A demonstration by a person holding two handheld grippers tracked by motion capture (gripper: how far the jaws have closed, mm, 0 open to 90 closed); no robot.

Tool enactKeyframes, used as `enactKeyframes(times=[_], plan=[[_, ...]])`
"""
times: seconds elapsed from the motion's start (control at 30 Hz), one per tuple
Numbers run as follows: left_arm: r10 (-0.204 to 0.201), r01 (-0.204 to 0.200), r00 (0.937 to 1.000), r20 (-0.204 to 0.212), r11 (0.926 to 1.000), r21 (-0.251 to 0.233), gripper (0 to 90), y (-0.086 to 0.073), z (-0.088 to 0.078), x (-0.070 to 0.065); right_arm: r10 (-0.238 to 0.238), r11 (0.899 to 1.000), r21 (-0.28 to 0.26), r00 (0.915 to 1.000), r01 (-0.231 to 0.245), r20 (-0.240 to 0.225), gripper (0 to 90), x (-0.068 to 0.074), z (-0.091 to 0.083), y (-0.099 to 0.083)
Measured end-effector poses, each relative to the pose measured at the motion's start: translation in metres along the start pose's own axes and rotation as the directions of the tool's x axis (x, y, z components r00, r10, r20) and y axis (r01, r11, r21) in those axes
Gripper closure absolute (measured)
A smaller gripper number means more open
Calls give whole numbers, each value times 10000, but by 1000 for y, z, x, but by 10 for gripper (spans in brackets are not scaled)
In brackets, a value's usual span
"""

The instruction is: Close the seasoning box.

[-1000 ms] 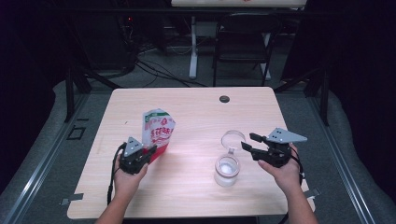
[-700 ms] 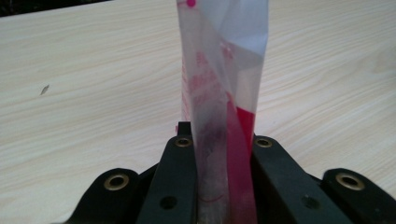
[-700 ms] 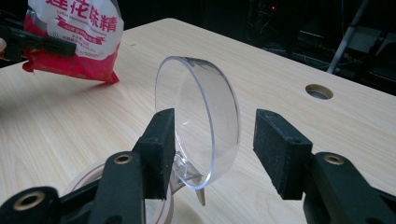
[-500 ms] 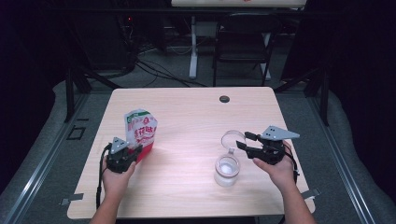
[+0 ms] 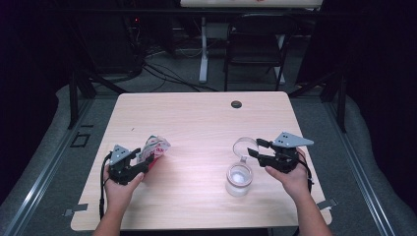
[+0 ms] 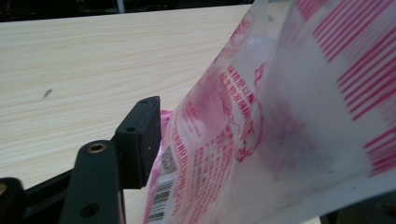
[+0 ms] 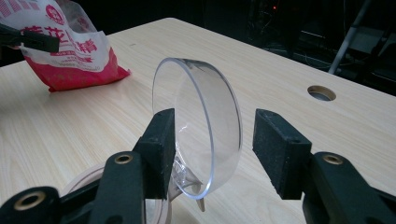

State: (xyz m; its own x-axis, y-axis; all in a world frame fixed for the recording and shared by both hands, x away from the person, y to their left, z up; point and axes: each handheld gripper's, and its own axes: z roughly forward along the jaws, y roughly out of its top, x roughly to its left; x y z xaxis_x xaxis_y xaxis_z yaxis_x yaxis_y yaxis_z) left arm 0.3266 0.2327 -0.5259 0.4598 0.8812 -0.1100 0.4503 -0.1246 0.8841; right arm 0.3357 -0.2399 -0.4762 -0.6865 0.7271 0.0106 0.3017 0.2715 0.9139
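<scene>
At table's left, bag [image 5: 154,149] now lies tipped over.

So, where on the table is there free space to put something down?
The table is bare between the pouch and the glass jar, and across the far half up to the round hole. It is crowded around the jar's open lid and the right gripper.
</scene>
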Motion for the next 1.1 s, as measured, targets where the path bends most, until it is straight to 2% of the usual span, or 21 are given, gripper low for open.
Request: enactKeyframes(times=[0.13,0.27,0.43,0.53,0.67,0.83,0.93,1.1], plan=[[178,-174,9995,269,9998,-134,348,3,-3,-8,-83,10000,3,9999,83,-107,502,1,-1,1],[-56,84,9960,888,9995,-312,341,4,-4,-16,-147,9999,4,9998,147,-128,504,2,0,1],[405,-393,9933,1078,9991,-137,337,6,-3,-28,-401,9992,6,9991,401,-169,532,7,-1,4],[677,-676,9904,1202,9977,-49,333,8,-2,-36,-717,9974,-4,9971,717,-244,559,11,-3,7],[937,-953,9858,1395,9954,51,333,12,-2,-45,-1185,9929,-155,9916,1179,-523,568,19,-6,10],[1218,-1279,9815,1476,9912,326,332,11,4,-54,-1676,9858,-68,9831,1676,-737,582,28,-6,11],[1428,-1513,9783,1504,9874,465,332,11,8,-60,-1841,9826,91,9792,1855,-855,586,31,-6,10],[1950,-2080,9672,1625,9759,667,333,10,12,-71,-2065,9779,164,9749,2085,-829,584,35,-7,9]])
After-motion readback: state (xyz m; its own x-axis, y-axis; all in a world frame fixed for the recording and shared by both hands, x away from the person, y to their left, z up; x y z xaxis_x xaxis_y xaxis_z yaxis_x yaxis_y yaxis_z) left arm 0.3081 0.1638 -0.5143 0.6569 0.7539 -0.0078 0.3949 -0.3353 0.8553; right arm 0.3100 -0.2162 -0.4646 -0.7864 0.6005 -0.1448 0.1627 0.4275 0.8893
